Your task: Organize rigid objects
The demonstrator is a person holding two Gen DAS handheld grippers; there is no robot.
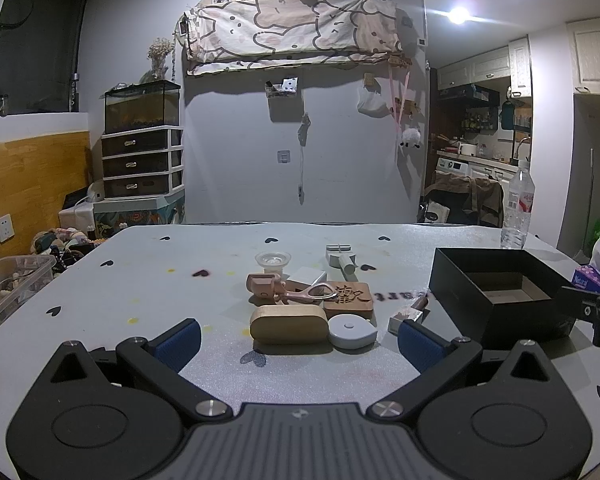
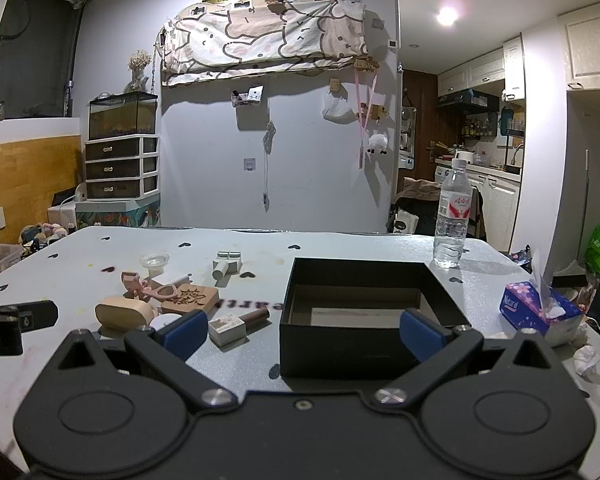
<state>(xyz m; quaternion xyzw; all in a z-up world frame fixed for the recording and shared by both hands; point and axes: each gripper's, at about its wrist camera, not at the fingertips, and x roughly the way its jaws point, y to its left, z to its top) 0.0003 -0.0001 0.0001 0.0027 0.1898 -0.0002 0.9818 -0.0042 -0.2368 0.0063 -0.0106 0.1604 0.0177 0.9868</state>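
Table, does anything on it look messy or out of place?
Yes. A crumpled tissue lies loose by the tissue box. The small items are jumbled, the pink curler propped across others, while the black box looks empty. Yellow and dark stains spot the table.

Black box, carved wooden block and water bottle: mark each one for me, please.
black box [image 2: 352, 354], right wrist view, on its near outer wall.
carved wooden block [image 1: 347, 295], left wrist view, on its carved top face.
water bottle [image 2: 454, 216], right wrist view, on its label.
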